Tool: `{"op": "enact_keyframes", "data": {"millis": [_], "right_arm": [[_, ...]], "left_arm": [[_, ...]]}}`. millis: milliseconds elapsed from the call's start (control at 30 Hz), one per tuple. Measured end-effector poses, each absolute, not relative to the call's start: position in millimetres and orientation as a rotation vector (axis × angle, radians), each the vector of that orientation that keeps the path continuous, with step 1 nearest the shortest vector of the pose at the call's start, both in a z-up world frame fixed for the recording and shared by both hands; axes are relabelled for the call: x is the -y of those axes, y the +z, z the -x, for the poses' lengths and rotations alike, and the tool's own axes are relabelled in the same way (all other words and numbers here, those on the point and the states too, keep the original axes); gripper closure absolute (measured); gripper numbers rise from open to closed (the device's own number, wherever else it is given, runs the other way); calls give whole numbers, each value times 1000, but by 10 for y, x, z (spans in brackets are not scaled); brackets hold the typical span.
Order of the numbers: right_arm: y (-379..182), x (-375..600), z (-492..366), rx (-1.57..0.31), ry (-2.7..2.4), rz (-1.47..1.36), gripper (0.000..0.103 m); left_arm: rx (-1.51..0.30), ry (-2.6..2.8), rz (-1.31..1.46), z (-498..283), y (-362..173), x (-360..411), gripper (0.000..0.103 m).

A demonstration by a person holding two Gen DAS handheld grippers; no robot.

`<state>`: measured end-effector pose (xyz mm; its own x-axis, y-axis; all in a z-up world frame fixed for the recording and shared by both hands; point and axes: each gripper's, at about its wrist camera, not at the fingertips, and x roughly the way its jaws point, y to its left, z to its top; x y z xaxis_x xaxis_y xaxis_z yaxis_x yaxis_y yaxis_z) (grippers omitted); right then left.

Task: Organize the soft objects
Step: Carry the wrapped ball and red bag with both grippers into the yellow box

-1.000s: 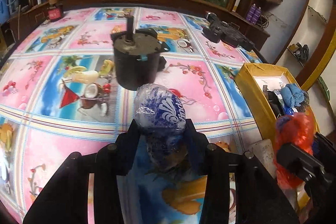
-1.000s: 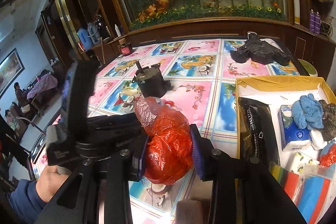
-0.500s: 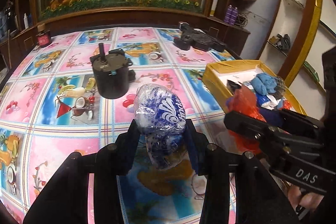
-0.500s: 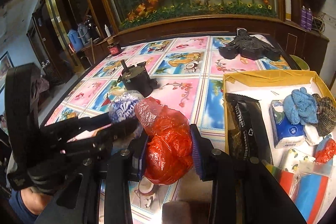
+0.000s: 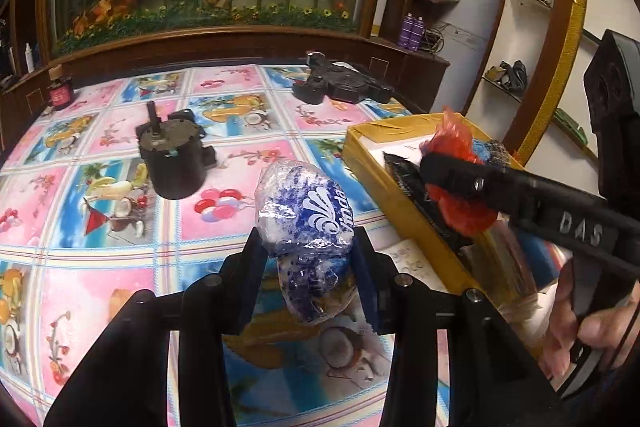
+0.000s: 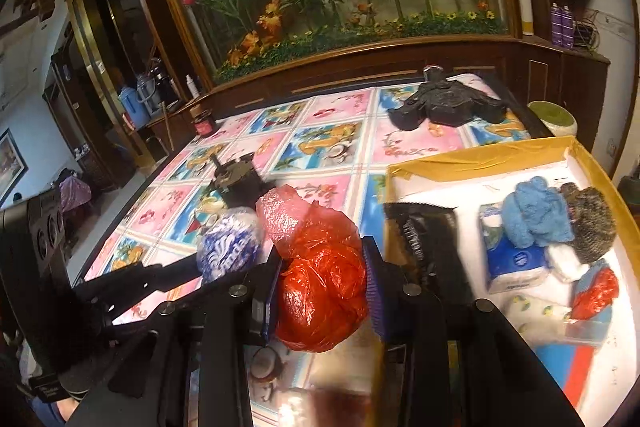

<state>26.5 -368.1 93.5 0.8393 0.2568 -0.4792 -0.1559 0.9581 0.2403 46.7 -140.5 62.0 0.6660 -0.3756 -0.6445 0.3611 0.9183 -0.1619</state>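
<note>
My left tongs [image 5: 308, 259] are clamped on a crumpled blue-and-white printed plastic bag [image 5: 306, 223], held in the air above the worktop [image 5: 120, 267], which is covered with a glossy pink-and-blue fruit-patterned cloth. My right tongs [image 6: 322, 287] grip a bunched red plastic bag [image 6: 320, 287], also lifted, just beside the near left corner of a shallow yellow cardboard box [image 6: 480, 155] that sits at the right side of the worktop. In the left view the red bag hangs over the box's near edge, with the right tongs crossing in front and my hand [image 5: 580, 331] on their handle.

Inside the box I see a black foil packet [image 6: 420, 239] along the left wall, a blue-and-white tissue pack [image 6: 514, 263], a light blue fluffy cloth [image 6: 532, 215] on top of it, a dark knitted piece [image 6: 592, 227] to its right, and a small red bag [image 6: 596, 293] nearer me.

On the worktop, apart from the box, stand a dark cylindrical motor with a shaft [image 5: 172, 159] and, farther back, a flat black gadget [image 5: 340, 87] and a small red-labelled jar [image 5: 60, 93].
</note>
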Motion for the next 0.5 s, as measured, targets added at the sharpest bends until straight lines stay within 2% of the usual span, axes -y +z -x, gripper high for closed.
{"op": "enact_keyframes", "data": {"millis": [500], "right_arm": [[1036, 4685, 112, -478, 19, -376, 68]], "left_arm": [[-715, -640, 23, 54, 816, 2456, 63]]}}
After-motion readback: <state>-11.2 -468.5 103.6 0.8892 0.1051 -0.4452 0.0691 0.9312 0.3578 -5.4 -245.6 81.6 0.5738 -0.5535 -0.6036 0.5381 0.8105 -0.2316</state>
